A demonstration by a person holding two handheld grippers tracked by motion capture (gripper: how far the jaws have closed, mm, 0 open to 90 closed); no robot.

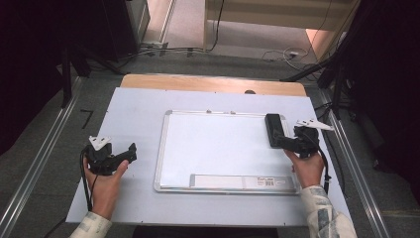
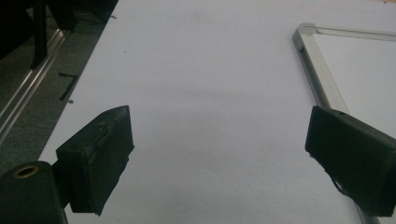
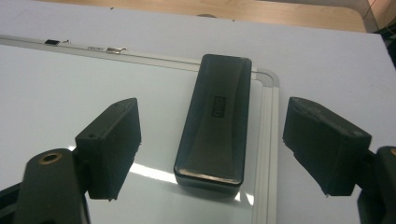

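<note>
- Your right gripper (image 3: 210, 140) has its jaws spread wide, one to each side of the black rectangular plastic board eraser (image 3: 215, 121). Pads clear of both long edges, nothing pinched.
- The eraser lies flat at the 2 o'clock corner of the white aluminium-framed whiteboard (image 1: 218, 148), long axis running 12 to 6, one edge just over the frame rail. Likely parked there so the writing area stays free.
- The gripper lines up with the eraser's long axis, so the jaws would close on the narrow width: a sensible grab.
- Your left gripper (image 1: 126, 153) is also spread and empty, hovering at 9 o'clock over the pale grey table sheet (image 2: 210, 93), off the board's edge, out of the way.
</note>
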